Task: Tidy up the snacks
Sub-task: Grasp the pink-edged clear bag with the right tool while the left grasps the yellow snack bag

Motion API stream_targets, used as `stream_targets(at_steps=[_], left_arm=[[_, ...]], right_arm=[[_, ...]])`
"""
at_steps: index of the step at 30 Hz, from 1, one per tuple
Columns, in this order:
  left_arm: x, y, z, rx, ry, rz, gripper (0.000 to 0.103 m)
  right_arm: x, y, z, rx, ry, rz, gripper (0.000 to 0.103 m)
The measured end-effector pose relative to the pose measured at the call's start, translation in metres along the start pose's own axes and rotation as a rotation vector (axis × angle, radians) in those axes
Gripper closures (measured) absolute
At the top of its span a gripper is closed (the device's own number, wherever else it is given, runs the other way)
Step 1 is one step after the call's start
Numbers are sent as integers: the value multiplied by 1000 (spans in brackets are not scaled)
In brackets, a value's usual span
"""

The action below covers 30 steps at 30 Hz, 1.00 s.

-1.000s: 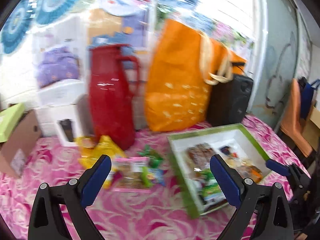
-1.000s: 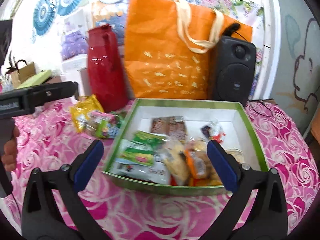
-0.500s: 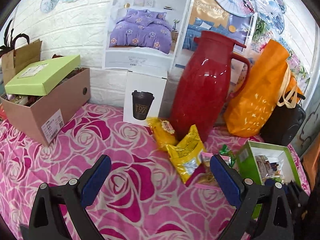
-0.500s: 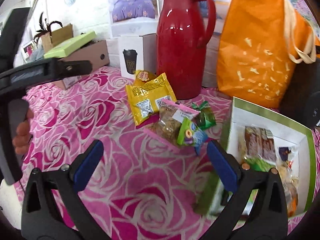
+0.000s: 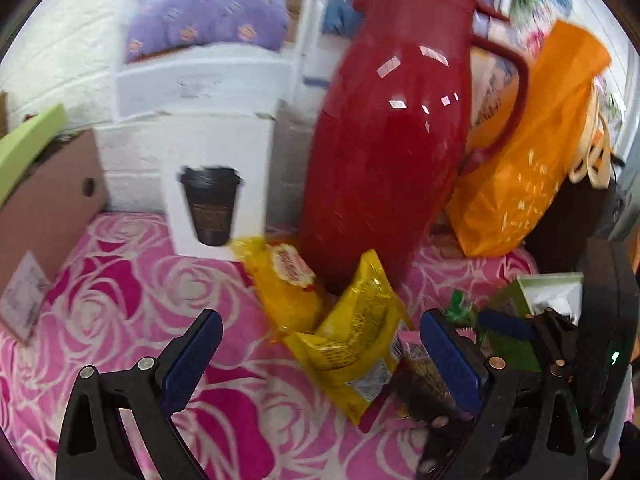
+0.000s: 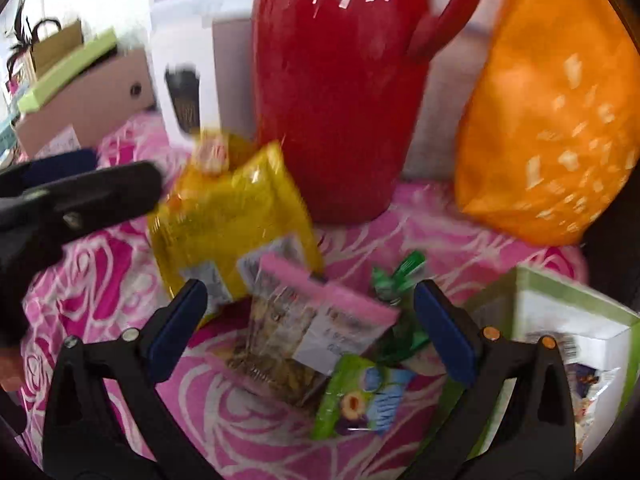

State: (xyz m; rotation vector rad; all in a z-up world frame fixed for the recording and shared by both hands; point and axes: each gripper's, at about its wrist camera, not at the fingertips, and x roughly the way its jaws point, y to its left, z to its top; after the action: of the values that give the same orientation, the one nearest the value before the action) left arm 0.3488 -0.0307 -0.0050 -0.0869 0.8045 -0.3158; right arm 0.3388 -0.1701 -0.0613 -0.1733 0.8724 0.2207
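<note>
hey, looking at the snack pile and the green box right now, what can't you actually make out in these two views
- Green box contents: right wrist view, cut by the frame edge and the right hand-held gripper.
- Pink-topped packet label: right wrist view, motion blur.
- Yellow bags print: left wrist view, blurred.
- Same packet, left wrist view: hidden behind the left hand-held gripper finger.
- Green candy wrapper: small, blurred.

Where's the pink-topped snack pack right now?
In the right wrist view the pink-topped snack pack lies on the tablecloth between the open right claw fingers, overlapping the yellow bag, left of the green box.
</note>
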Motion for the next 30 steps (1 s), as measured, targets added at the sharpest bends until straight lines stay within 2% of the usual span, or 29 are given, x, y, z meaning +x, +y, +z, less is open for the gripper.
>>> stream_targets(at_steps=[1, 3, 4, 5, 7, 8, 10, 14, 17, 19, 20, 21, 22, 23, 24, 26, 30], left_arm=[[7, -4, -3, 22, 20, -3, 10], [21, -12, -16, 83, 72, -21, 25], [26, -13, -21, 105, 89, -15, 38], [30, -14, -27, 120, 103, -12, 48], [29, -11, -33, 111, 94, -49, 58], [27, -9, -35, 99, 93, -76, 70], [17, -11, -41, 98, 91, -105, 73], [-12, -20, -66, 196, 90, -79, 75], [-39, -14, -92, 190, 111, -101, 75], [-61, -10, -113, 188, 122, -104, 74], [-69, -8, -118, 189, 121, -98, 69], [-80, -8, -126, 192, 115, -80, 62], [-88, -9, -130, 195, 109, -60, 42], [-96, -10, -133, 198, 93, -43, 26], [-105, -11, -134, 204, 65, -23, 22], [-114, -12, -128, 216, 29, 3, 20], [-101, -12, -118, 191, 58, 16, 20]], right_arm=[[7, 1, -6, 12, 36, 22, 8], [15, 3, -20, 31, 93, 71, 37], [14, 4, -27, 45, 102, 95, 39], [7, 7, -33, 39, 69, 78, 52], [-5, 16, -44, 23, 60, 97, 58], [-9, 20, -49, 24, 62, 116, 58], [-21, 30, -61, 7, 59, 135, 58], [-43, 39, -88, 11, 63, 190, 58], [-62, 43, -112, 17, 83, 233, 57], [-74, 49, -127, 16, 86, 247, 49], [-83, 49, -136, 27, 80, 258, 39], [-94, 48, -146, 46, 61, 259, 34], [-99, 48, -150, 54, 50, 254, 32], [-108, 46, -155, 68, 35, 240, 32], [-112, 46, -159, 79, 27, 230, 32], [-124, 43, -166, 103, 12, 234, 32], [-132, 43, -162, 102, -6, 232, 32]])
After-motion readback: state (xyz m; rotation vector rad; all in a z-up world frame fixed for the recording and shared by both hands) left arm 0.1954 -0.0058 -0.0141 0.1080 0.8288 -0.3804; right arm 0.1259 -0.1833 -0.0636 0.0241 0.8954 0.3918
